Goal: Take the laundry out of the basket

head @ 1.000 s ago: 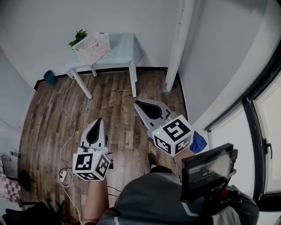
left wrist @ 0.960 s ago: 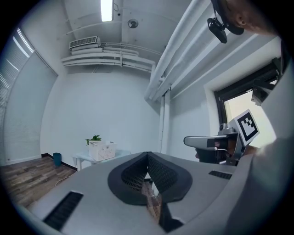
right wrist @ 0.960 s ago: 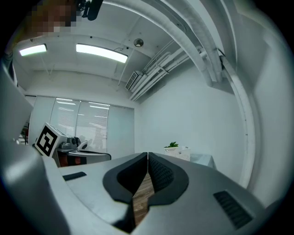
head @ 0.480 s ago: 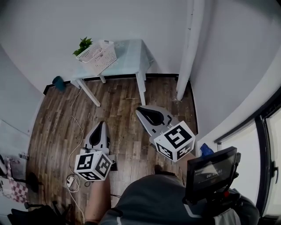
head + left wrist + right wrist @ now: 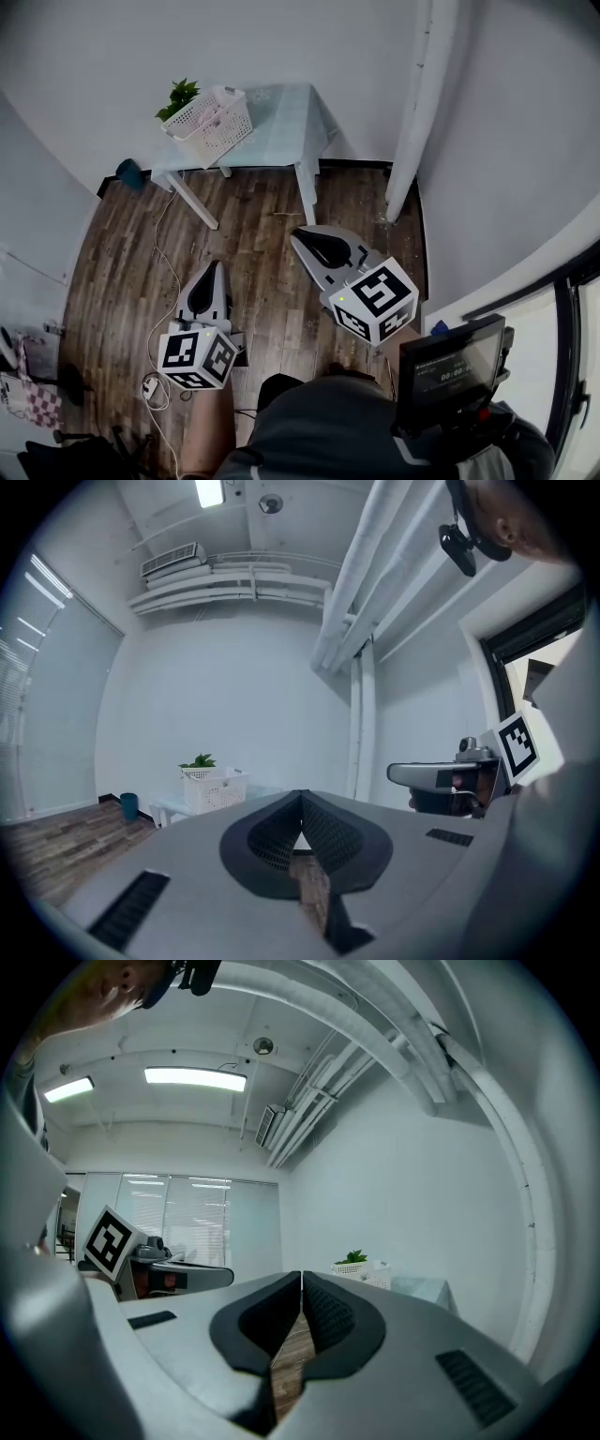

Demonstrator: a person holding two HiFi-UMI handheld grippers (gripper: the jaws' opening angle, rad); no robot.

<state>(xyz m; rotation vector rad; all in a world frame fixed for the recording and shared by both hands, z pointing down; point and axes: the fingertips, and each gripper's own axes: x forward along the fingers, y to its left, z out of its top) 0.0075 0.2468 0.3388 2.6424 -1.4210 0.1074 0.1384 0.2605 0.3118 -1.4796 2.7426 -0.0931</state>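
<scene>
My left gripper (image 5: 213, 266) hangs over the wooden floor (image 5: 112, 262), jaws pressed together on nothing. Well ahead, the white basket (image 5: 225, 122) sits at the left end of the tabletop (image 5: 286, 117), with a small plant (image 5: 178, 95) just beside it at the back-left corner. Something pale inside looks like the laundry (image 5: 207, 101), though I cannot make it out clearly. My right gripper (image 5: 298, 236) is nearer the table, jaws likewise shut and empty. I judge this is the approach, with nothing lifted yet. I should walk up square to the basket, spread one pair of jaws before reaching in, come down over the rim, and steady the light basket with the other.
</scene>
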